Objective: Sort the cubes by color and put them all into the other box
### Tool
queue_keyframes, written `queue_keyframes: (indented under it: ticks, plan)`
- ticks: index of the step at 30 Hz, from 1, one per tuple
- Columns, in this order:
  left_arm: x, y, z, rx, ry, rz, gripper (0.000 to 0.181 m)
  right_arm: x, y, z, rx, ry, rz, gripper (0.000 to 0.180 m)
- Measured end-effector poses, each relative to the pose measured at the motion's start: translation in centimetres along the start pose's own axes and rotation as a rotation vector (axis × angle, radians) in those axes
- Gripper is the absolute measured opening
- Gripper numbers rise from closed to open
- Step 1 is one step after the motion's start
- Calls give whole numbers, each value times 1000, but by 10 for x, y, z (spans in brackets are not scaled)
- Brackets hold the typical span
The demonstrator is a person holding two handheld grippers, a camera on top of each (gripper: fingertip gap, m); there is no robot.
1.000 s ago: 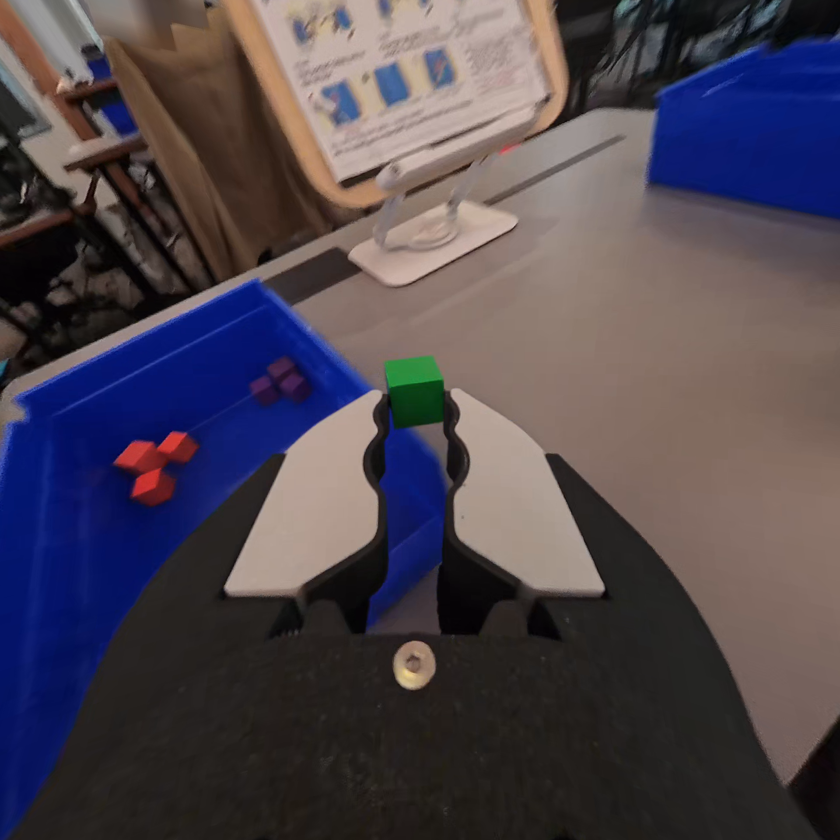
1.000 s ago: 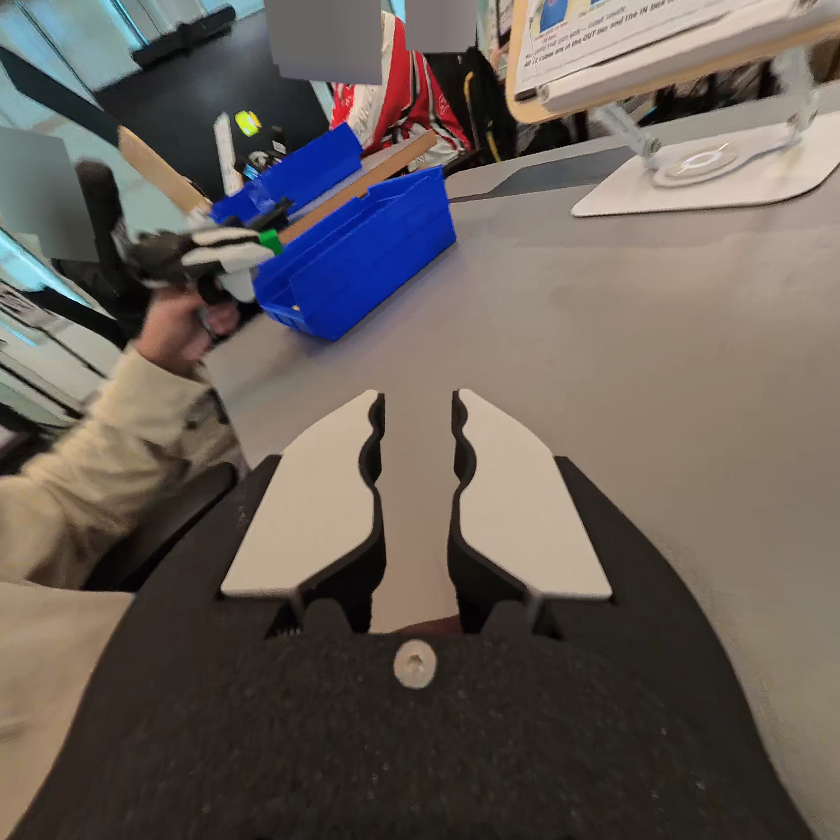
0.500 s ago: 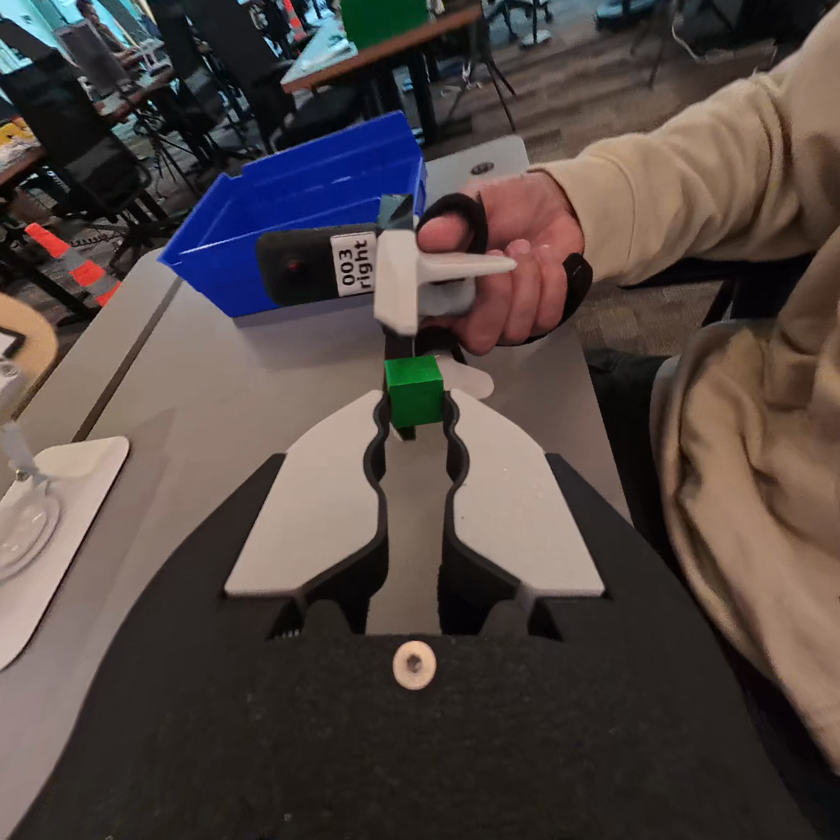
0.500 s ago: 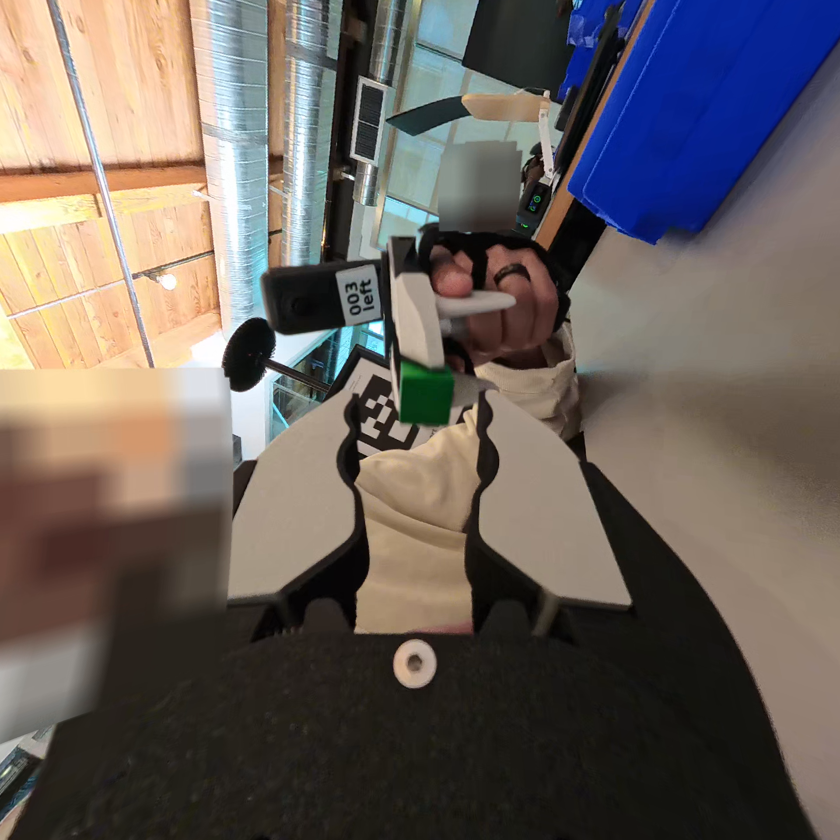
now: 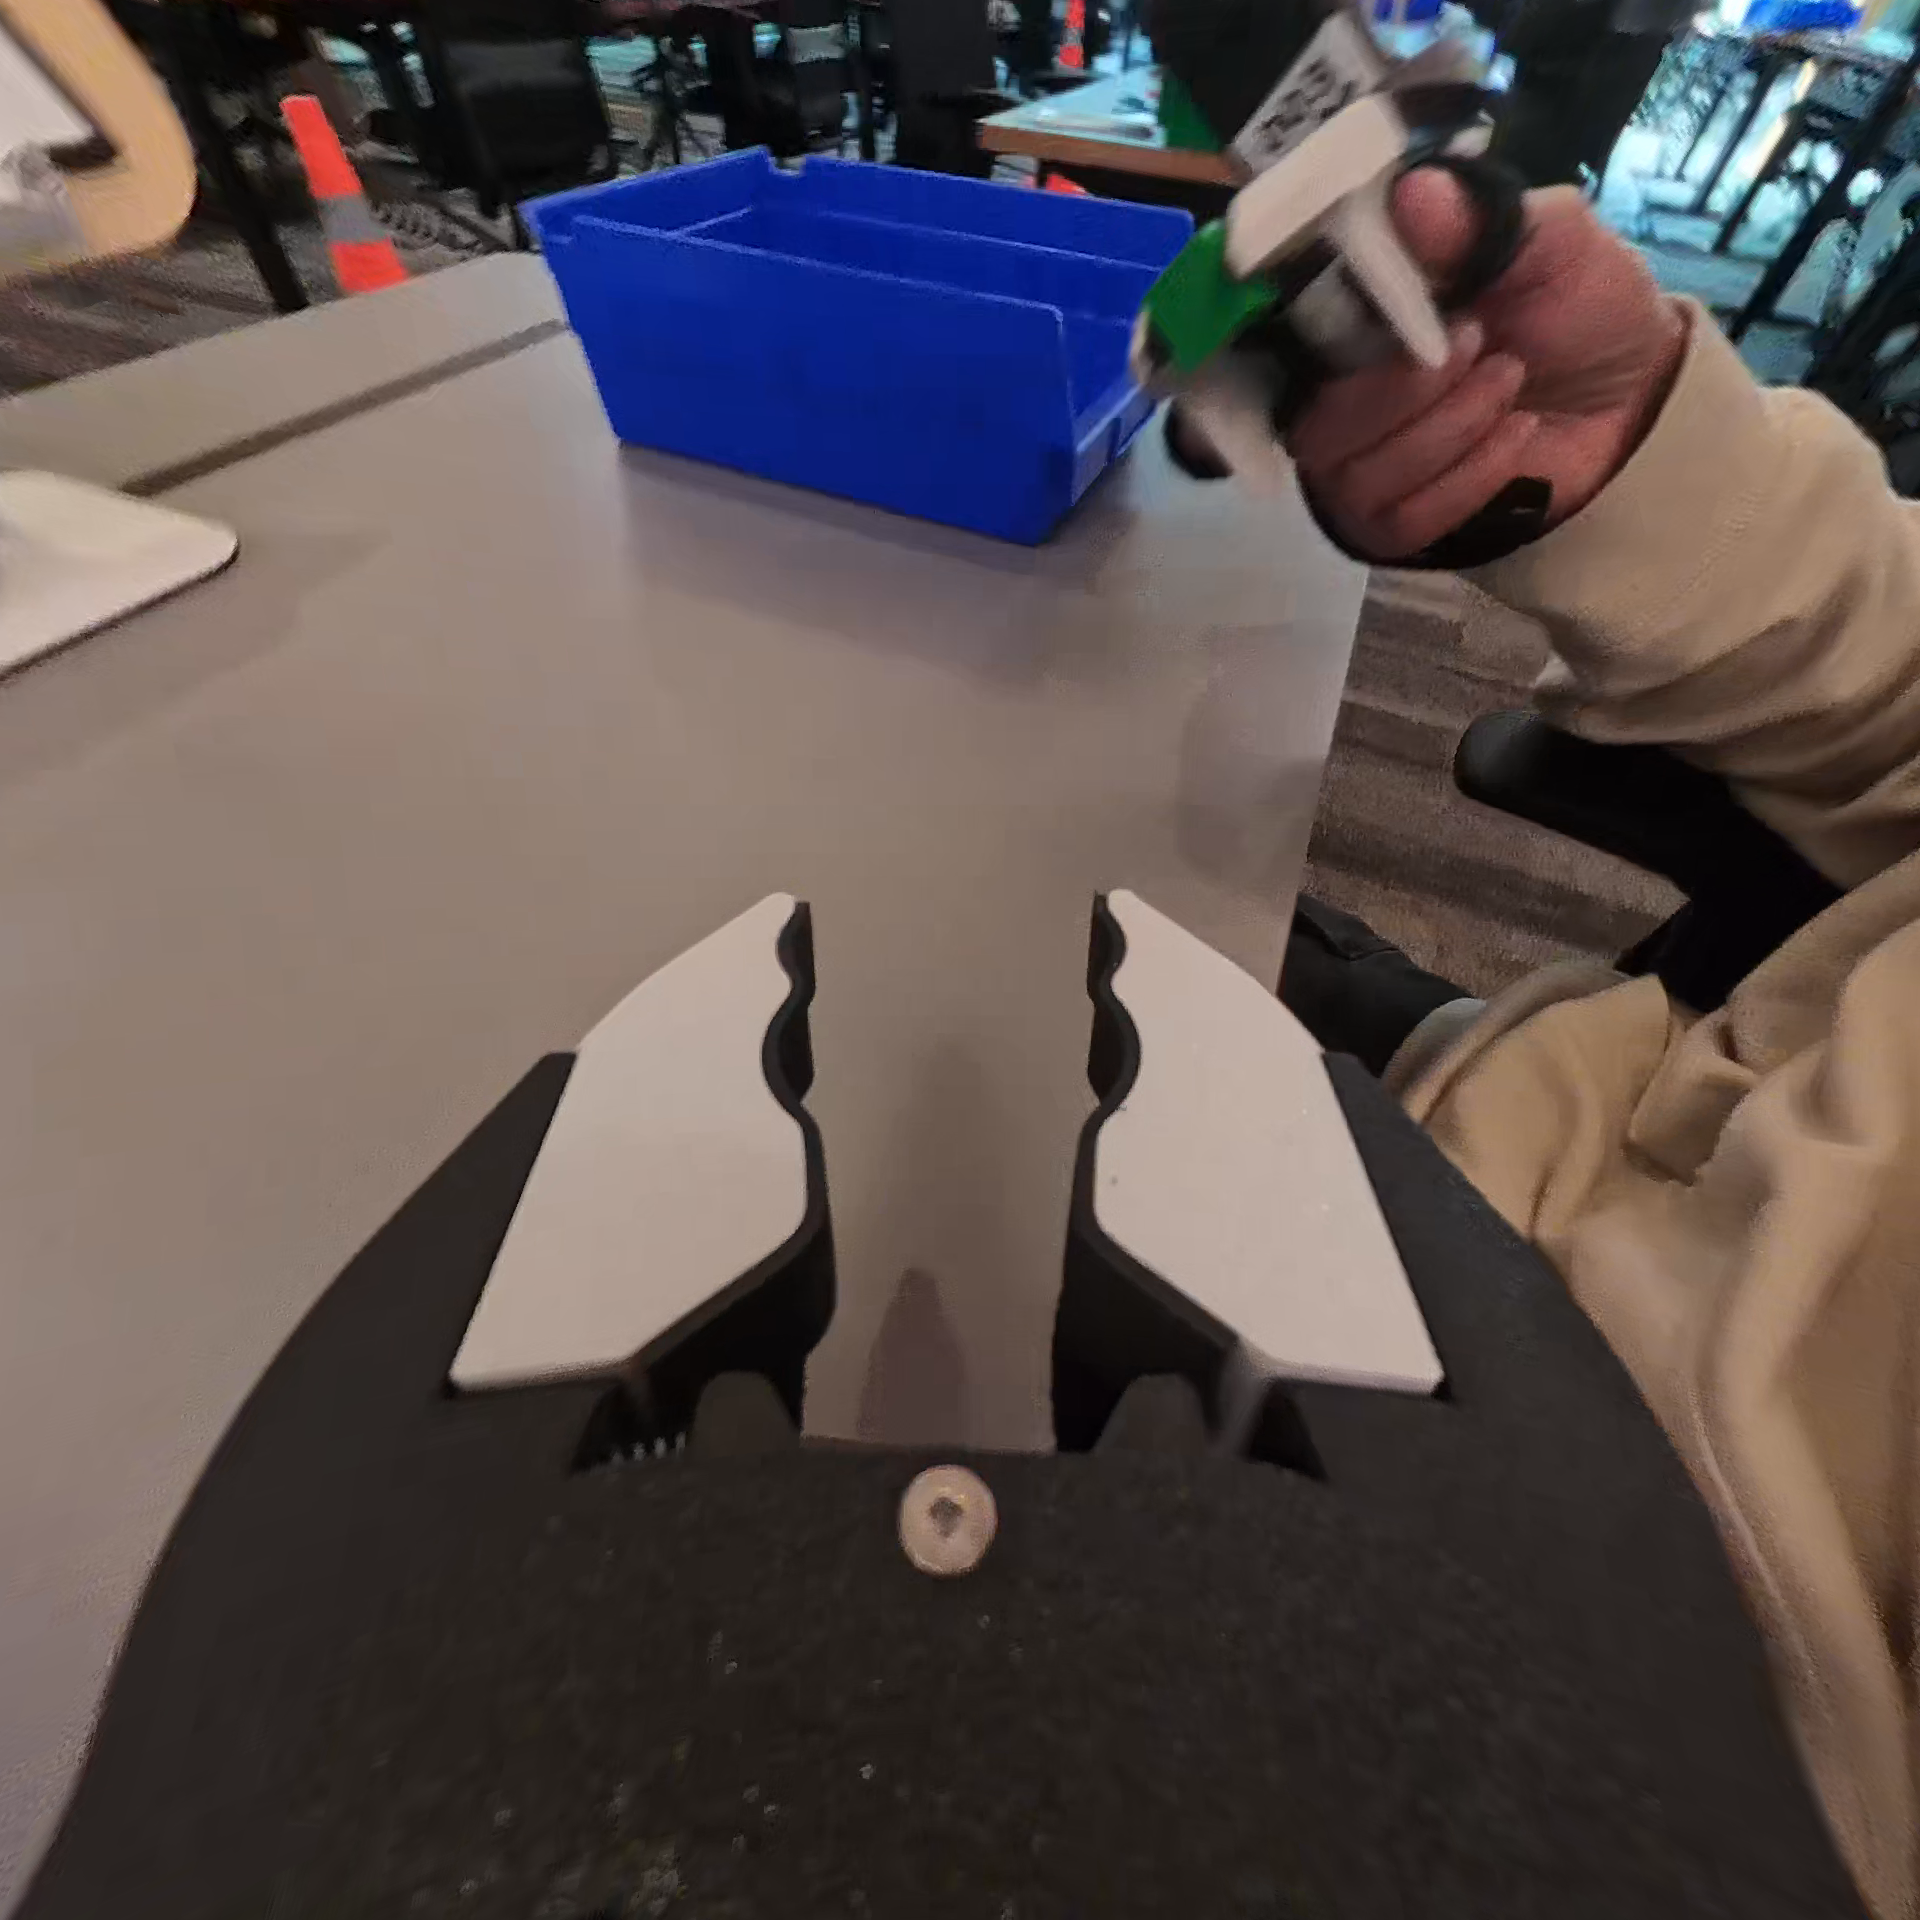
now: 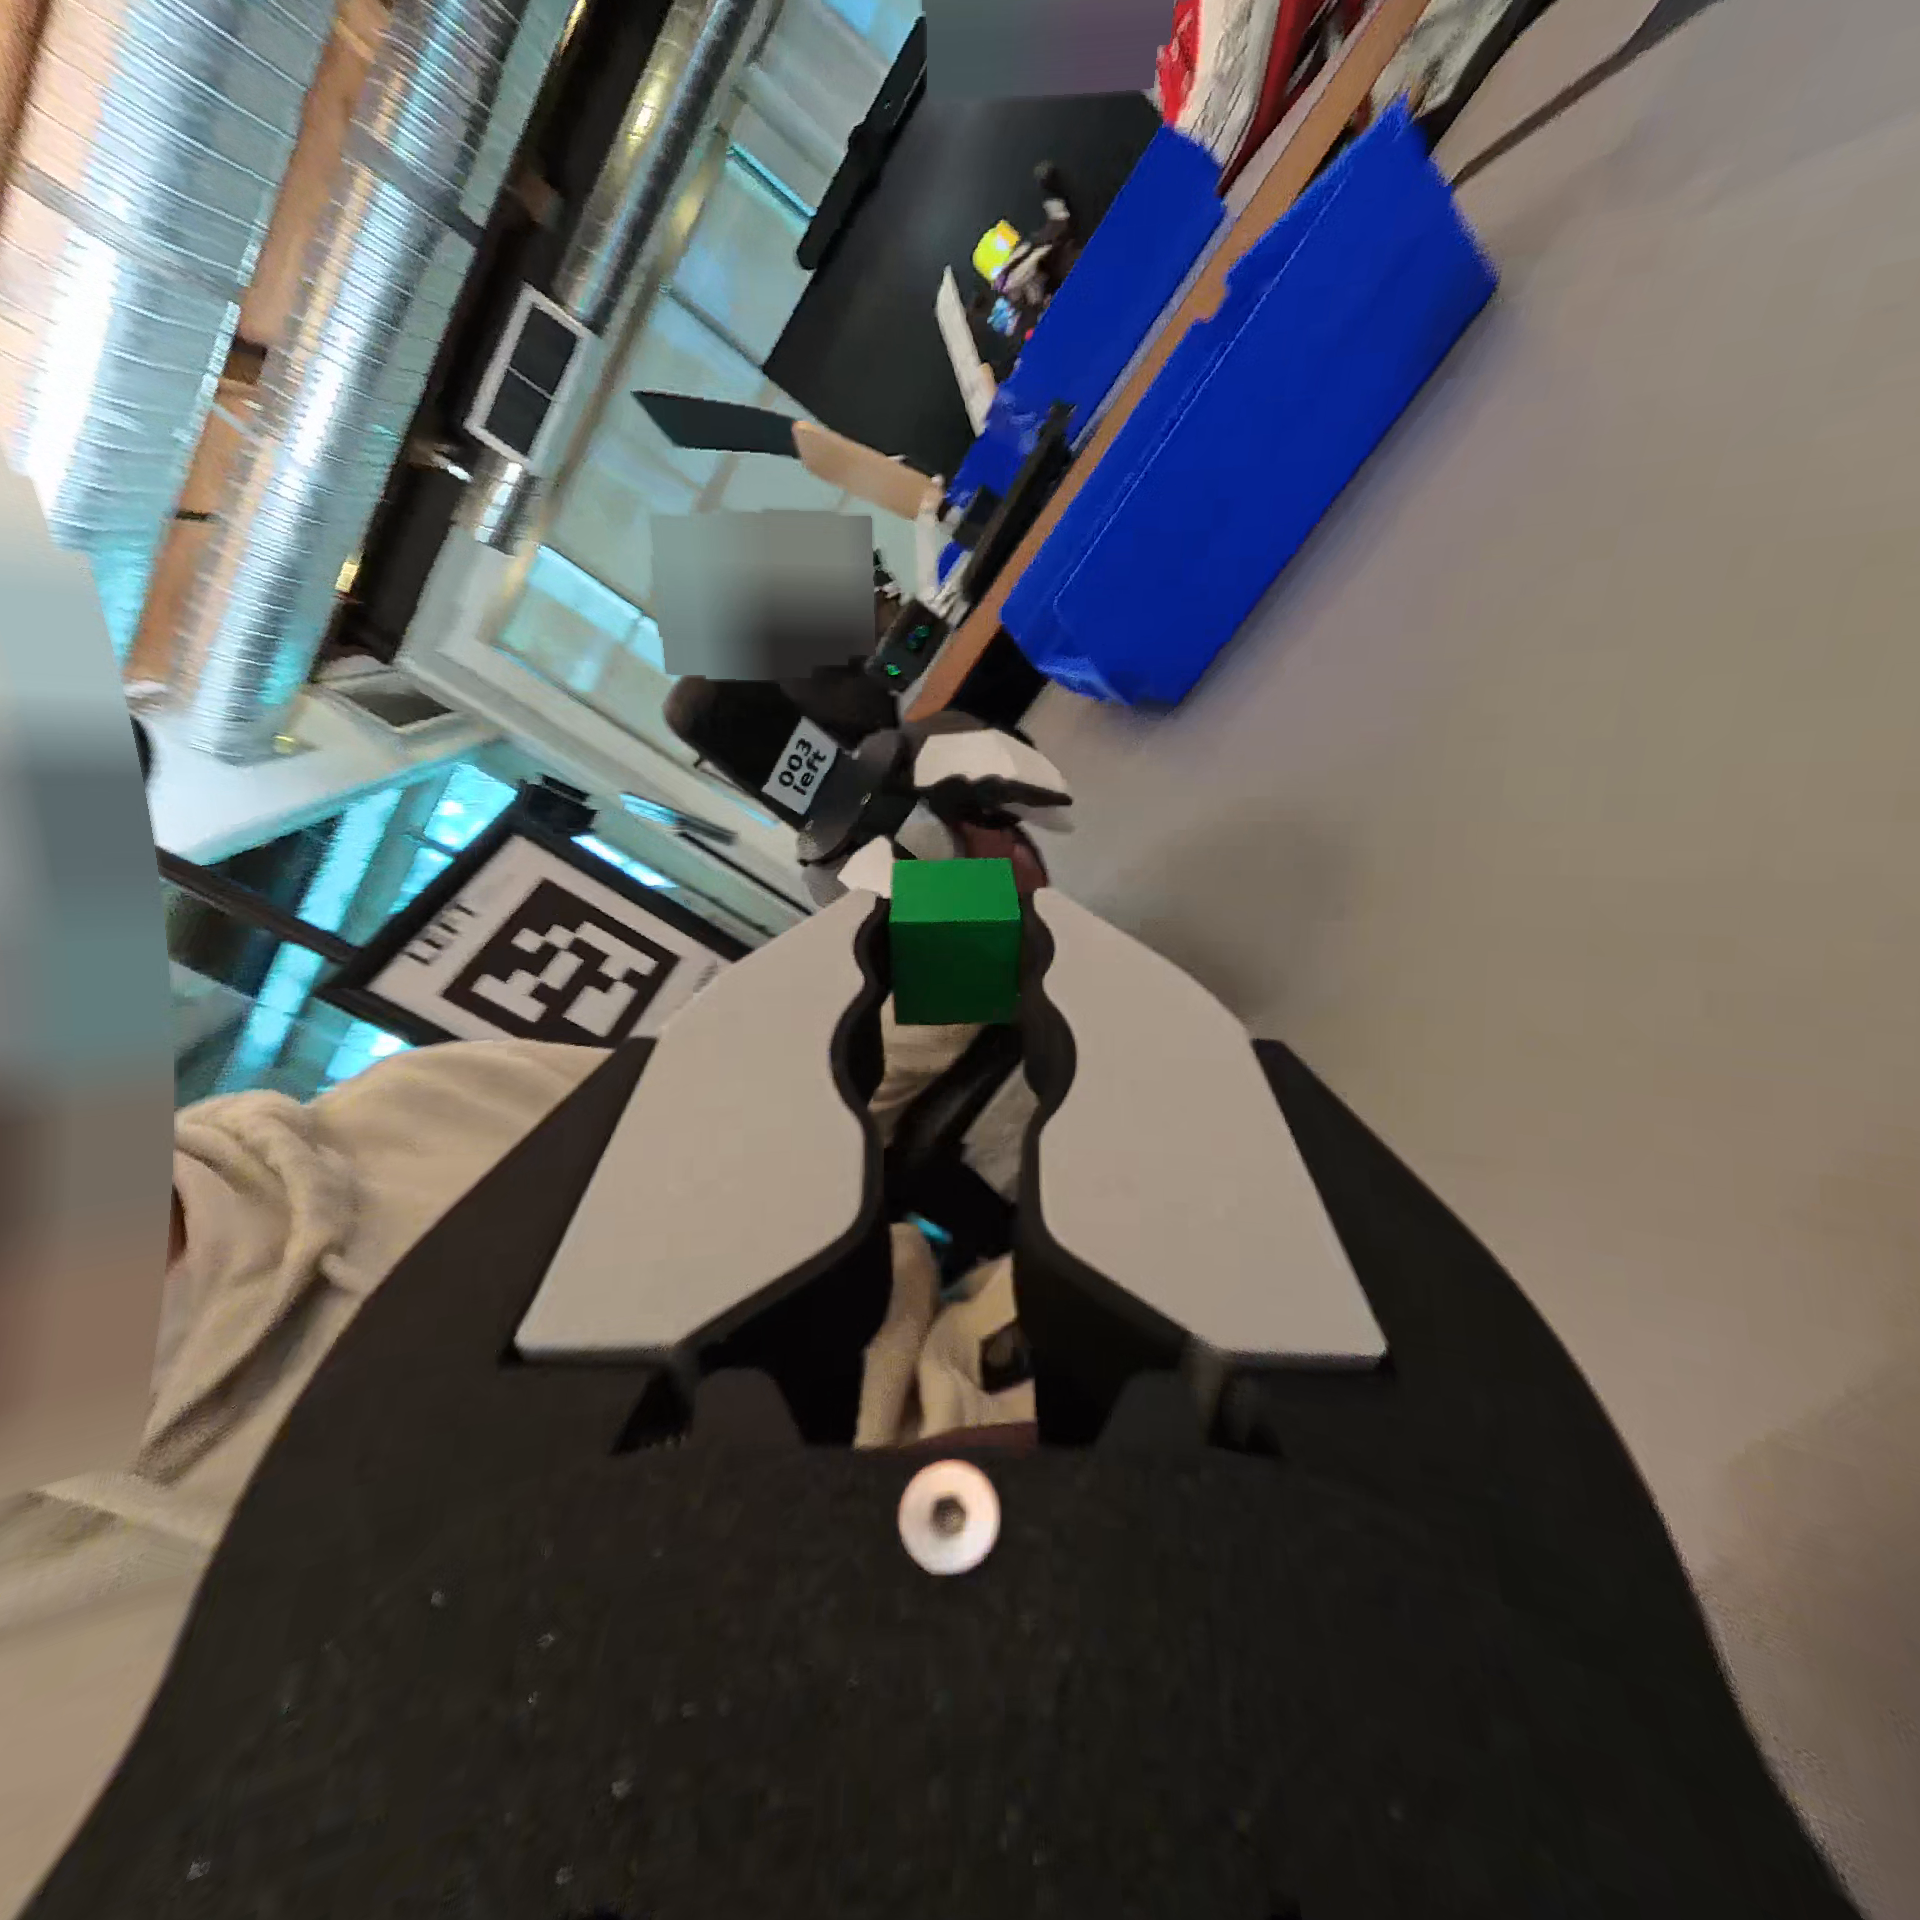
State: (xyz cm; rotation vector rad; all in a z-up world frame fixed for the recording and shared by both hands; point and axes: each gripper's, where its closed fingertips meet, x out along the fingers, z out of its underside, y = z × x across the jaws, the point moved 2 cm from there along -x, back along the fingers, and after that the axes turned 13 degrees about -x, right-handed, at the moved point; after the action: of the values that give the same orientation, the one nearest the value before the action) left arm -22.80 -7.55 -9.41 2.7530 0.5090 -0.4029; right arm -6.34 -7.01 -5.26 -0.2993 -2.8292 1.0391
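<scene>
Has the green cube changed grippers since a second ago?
Yes. The green cube has left the left gripper, now open over the grey table, and sits clamped in the right gripper, held up beside the blue box.

A green cube (image 6: 954,940) is sitting in the right claw (image 6: 954,925), whose fingers (image 6: 727,1143) are showing pale grey faces over black edges. The left claw (image 5: 948,914) is wearing the same grey and black. A blue box (image 5: 862,343) is standing on the grey bench (image 5: 520,727). A cream sleeve (image 5: 1714,644) is showing, and an orange cone (image 5: 338,197) is carrying a grey band.
</scene>
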Motion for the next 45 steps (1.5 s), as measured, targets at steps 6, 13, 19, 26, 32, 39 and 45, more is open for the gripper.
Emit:
queue_keyframes:
  ticks: [6,13,19,26,32,39,45]
  plan:
    - [-38,15,10,-26,89,-63,48,-98,7,-44,-278,52,417,23]
    - [-26,23,12,43,56,-68,47,-209,170,-134,-330,-332,1111,23]
    - [-16,24,24,106,-8,-105,47,-230,291,-134,-4,-727,1231,24]
    - [-19,20,36,116,-41,-122,48,-243,302,-124,140,-894,1273,27]
    - [-29,4,31,62,2,-190,48,-192,186,-182,-390,-479,1263,37]
    - [-47,-33,18,-61,66,-364,49,-29,10,-47,-671,51,582,30]
    - [-67,-52,14,-100,46,-463,50,15,10,28,-748,-49,587,31]
